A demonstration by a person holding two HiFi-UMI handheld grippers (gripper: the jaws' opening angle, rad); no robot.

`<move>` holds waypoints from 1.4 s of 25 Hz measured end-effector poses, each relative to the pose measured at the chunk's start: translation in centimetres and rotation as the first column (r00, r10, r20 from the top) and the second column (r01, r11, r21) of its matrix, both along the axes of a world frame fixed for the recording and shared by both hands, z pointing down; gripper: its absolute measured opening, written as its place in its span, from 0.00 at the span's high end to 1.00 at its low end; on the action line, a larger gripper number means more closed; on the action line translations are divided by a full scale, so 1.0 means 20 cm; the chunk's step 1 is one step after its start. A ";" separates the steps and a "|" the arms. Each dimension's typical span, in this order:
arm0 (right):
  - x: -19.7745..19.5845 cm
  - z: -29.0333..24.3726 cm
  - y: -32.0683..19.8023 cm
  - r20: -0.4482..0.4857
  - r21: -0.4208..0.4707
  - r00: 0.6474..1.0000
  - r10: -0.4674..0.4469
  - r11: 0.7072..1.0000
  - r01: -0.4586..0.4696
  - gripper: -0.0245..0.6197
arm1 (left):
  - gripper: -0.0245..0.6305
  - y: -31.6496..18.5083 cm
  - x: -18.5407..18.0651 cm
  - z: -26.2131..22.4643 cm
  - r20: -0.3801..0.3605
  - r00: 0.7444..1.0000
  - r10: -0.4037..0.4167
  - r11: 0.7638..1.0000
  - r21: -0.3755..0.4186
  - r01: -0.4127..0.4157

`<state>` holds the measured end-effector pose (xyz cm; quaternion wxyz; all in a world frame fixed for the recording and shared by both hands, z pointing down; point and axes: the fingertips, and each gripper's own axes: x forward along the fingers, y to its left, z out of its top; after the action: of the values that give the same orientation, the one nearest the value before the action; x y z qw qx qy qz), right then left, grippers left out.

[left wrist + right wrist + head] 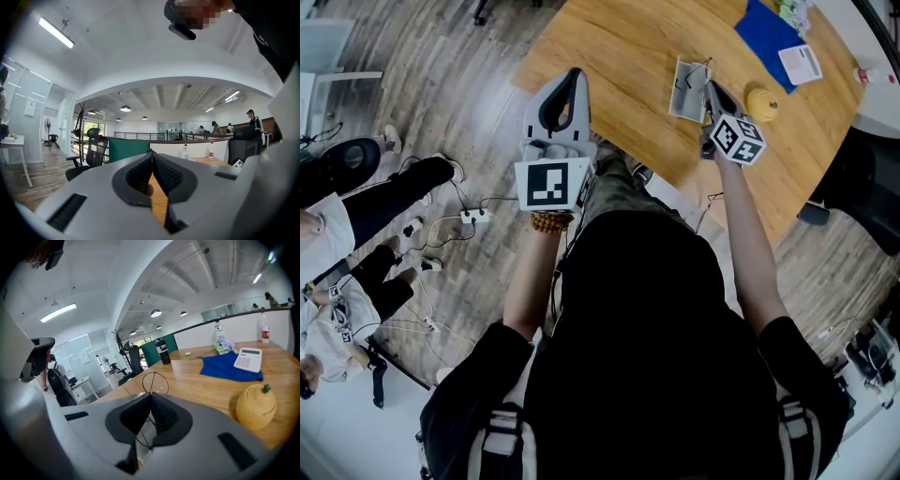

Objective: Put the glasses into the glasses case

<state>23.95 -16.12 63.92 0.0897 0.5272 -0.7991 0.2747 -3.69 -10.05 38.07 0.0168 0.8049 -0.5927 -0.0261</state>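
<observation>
Thin black wire glasses (152, 382) are pinched in my right gripper (151, 395), which is shut on them; one round lens ring stands above the tips and another hangs below. In the head view that gripper (709, 87) sits right over the open grey glasses case (682, 96) on the wooden table (619, 56). A pale part of the case (146, 436) shows under the jaws. My left gripper (569, 91) is shut and holds nothing, hanging level near the table's front edge; its tips (151, 153) meet.
A yellow lemon-shaped object (761, 103) lies just right of the case. A blue cloth (766, 33) and a calculator (800, 64) are farther back, with a black bottle (162, 351) beyond. People sit on the floor at left (337, 234) among cables (459, 220).
</observation>
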 end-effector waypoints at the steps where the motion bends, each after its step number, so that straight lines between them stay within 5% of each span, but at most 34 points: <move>1: -0.01 0.01 0.00 -0.001 -0.004 1.000 -0.002 1.000 0.002 0.94 | 0.93 0.00 0.00 0.01 0.001 1.000 0.001 1.000 -0.007 -0.001; 5: -0.02 0.03 0.01 -0.004 -0.023 1.000 -0.011 1.000 0.010 0.94 | 0.93 0.00 -0.01 0.05 0.023 1.000 0.003 0.998 -0.064 -0.001; 23: -0.08 0.18 0.03 -0.025 -0.183 0.999 -0.028 0.983 0.023 0.94 | 0.93 -0.02 -0.01 0.06 0.021 1.000 0.014 0.999 -0.037 -0.013; 35: -0.12 0.34 0.02 -0.085 -0.378 0.996 -0.034 0.926 0.000 0.93 | 0.93 -0.05 -0.06 0.07 0.017 1.000 -0.010 0.998 -0.064 0.011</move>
<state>21.48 -15.81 70.78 0.2278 0.5050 -0.7311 0.3983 -4.90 -10.99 39.52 0.0375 0.8011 -0.5974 -0.0004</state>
